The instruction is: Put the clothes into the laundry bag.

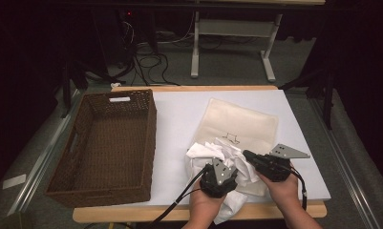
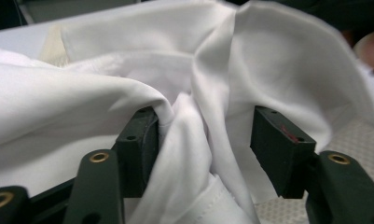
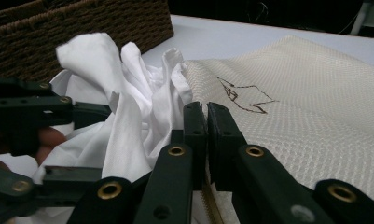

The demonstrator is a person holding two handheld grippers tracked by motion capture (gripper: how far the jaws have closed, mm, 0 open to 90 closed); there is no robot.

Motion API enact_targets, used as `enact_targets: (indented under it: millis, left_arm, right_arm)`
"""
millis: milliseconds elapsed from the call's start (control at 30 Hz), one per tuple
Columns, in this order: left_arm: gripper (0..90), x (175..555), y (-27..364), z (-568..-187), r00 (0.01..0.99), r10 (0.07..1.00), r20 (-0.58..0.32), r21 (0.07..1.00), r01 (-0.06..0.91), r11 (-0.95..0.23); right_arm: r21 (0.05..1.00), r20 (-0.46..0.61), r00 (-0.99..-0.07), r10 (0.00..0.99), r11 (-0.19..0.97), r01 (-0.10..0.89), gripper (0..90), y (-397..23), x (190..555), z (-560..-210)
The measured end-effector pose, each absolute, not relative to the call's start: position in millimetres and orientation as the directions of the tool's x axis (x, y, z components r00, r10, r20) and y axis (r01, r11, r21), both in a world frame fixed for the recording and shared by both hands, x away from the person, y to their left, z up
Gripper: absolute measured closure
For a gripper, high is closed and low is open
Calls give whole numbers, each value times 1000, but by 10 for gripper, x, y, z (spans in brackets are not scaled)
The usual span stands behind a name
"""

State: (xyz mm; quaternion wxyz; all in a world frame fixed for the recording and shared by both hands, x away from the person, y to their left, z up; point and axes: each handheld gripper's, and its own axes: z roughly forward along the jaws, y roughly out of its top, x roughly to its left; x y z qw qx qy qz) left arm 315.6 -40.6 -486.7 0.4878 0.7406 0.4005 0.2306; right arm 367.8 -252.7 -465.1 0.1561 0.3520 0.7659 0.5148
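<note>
While basket (image 1: 105,143) seemingly empty, cloth (image 1: 222,155) outside

We see a plain white cloth (image 1: 222,155) on a cream mesh bag (image 1: 241,125) marked with a small dark line drawing. The woven basket (image 1: 108,143) is dark brown, the tabletop (image 1: 179,114) pale white, both tools black.

Dim dark surroundings, table (image 1: 179,114) lit from above, soft focus, close claws blurred
</note>
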Motion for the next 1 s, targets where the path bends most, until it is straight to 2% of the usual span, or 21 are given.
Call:
enact_targets:
  millis: [33, 67, 100, 167, 367, 600, 700, 833, 1000]
  left_arm:
    - [562, 3145, -399, -4829, 579, 814, -51, 913, 357, -198]
    - [602, 3145, -399, -4829, 579, 814, -51, 913, 357, -198]
    - [602, 3153, -406, -4806, 584, 810, -50, 918, 347, -194]
    - [755, 3190, -449, -4807, 591, 806, -40, 914, 348, -210]
    - [805, 3345, -555, -4918, 572, 818, -58, 890, 402, -217]
    - [778, 3494, -650, -5035, 517, 854, -60, 860, 461, -219]
    - [701, 3512, -645, -5042, 505, 860, -76, 855, 476, -204]
    - [555, 3402, -568, -5020, 547, 832, -94, 881, 435, -186]
    - [497, 3285, -409, -4939, 562, 822, -95, 888, 420, -185]
  right_arm:
    - [898, 124, -705, 699, 224, 380, 879, -2518, 3674, -4655]
    - [898, 124, -705, 699, 224, 380, 879, -2518, 3674, -4655]
    - [898, 121, -707, 697, 227, 377, 878, -2516, 3675, -4656]
    - [898, 125, -705, 698, 223, 380, 879, -2514, 3682, -4657]
    - [902, 125, -708, 695, 217, 372, 880, -2521, 3682, -4646]
    - [915, 129, -717, 685, 196, 352, 880, -2543, 3650, -4583]
    - [917, 132, -717, 684, 191, 351, 881, -2550, 3640, -4574]
    - [917, 125, -719, 684, 196, 346, 880, -2560, 3646, -4580]
    - [913, 127, -717, 686, 202, 354, 880, -2555, 3654, -4602]
